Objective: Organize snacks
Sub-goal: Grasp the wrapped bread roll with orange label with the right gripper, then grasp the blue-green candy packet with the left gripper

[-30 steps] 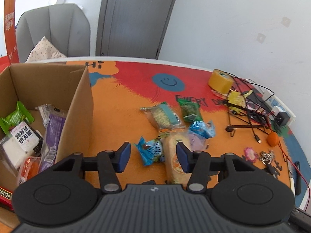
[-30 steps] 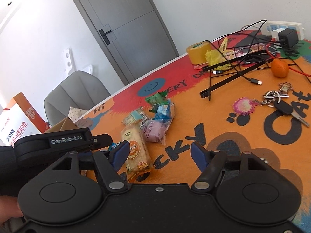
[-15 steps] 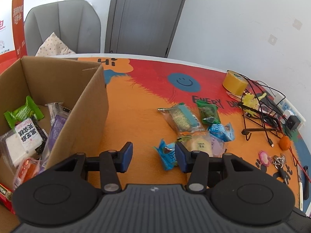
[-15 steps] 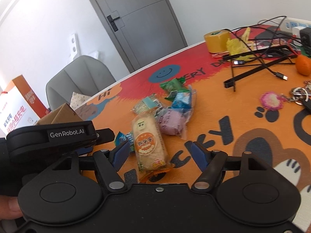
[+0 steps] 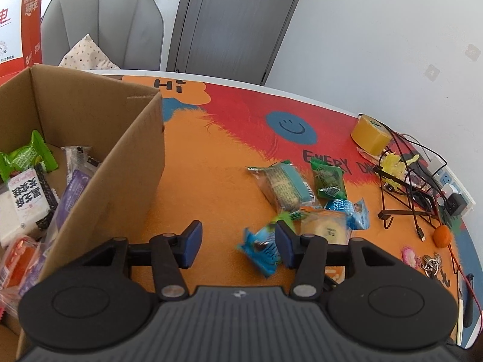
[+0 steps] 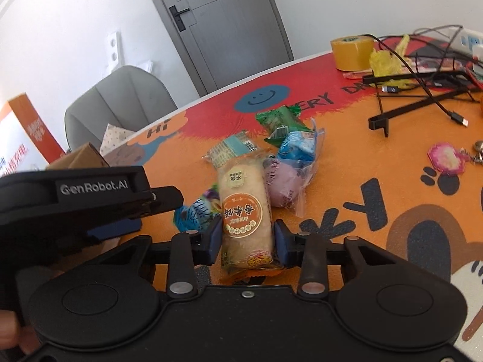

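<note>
Long beige rice-cake packet point(image 6: 246, 211) flat on orange mat; teal, green, blue, pink snack packets point(image 6: 289, 154) clustered just beyond.

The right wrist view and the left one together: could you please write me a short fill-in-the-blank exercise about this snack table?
1. The closing fingers of the right gripper have a long rice cake packet with a round ______ label between them.
2. Snacks already sorted lie inside the ______ box.
3. The left gripper has ______ between its fingers, which are opening.
4. The roll of tape near the cables is ______.

Missing words: orange; cardboard; nothing; yellow
</note>
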A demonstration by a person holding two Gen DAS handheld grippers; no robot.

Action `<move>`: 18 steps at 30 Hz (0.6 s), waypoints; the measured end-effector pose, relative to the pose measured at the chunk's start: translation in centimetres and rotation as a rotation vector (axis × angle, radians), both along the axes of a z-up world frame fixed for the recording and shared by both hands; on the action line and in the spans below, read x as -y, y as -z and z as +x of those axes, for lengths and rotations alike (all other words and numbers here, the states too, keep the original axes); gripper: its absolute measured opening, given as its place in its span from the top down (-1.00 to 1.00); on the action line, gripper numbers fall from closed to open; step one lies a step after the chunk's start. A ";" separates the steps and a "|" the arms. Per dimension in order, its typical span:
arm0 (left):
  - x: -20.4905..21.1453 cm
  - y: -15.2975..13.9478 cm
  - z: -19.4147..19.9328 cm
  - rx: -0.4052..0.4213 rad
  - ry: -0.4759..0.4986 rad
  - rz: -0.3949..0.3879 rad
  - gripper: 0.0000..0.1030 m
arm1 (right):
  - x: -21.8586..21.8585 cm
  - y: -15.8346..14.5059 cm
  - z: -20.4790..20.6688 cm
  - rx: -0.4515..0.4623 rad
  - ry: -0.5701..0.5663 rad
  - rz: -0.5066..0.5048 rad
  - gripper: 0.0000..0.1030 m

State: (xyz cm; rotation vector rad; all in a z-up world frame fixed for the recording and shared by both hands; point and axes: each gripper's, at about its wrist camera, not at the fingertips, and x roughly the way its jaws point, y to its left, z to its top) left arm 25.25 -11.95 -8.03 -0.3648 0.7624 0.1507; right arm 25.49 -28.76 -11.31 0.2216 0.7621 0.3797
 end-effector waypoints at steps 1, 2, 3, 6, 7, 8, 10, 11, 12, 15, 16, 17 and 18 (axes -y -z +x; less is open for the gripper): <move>0.1 0.0 0.1 0.002 0.002 -0.004 -0.01 | 0.3 -0.1 -0.1 0.004 0.010 0.005 0.29; 0.3 0.1 0.2 0.004 0.006 -0.008 -0.01 | 0.7 -0.1 -0.1 0.008 0.020 0.007 0.29; 0.5 0.1 0.3 0.006 0.011 -0.007 -0.02 | 1.1 -0.2 -0.2 0.010 0.030 0.013 0.30; 1.2 0.4 0.7 0.002 0.019 0.005 -0.06 | 2.2 -0.4 -0.4 0.010 0.057 0.028 0.30; 1.5 0.6 0.8 0.001 0.023 0.008 -0.07 | 2.6 -0.4 -0.5 0.012 0.065 0.029 0.29; 1.7 0.7 1.0 0.001 0.029 0.013 -0.07 | 2.9 -0.5 -0.6 0.013 0.073 0.032 0.29; 2.1 0.9 1.2 0.003 0.033 0.025 -0.08 | 3.7 -0.5 -0.8 0.014 0.088 0.043 0.29; 2.3 1.0 1.3 0.002 0.033 0.029 -0.08 | 3.9 -0.6 -0.8 0.015 0.094 0.047 0.29; 2.4 1.2 1.4 0.001 0.030 0.033 -0.09 | 4.1 -0.6 -0.9 0.016 0.099 0.048 0.29; 2.6 1.5 1.9 0.004 0.021 0.059 -0.09 | 4.6 -0.5 -1.1 0.017 0.108 0.052 0.29; 2.8 1.5 2.0 0.011 0.024 0.076 -0.09 | 4.7 -0.5 -1.2 0.016 0.110 0.054 0.29; 2.9 1.6 2.1 0.015 0.026 0.088 -0.09 | 4.8 -0.4 -1.2 0.015 0.112 0.054 0.29; 3.0 1.8 2.3 0.009 0.025 0.090 -0.09 | 4.9 -0.4 -1.3 0.013 0.116 0.055 0.29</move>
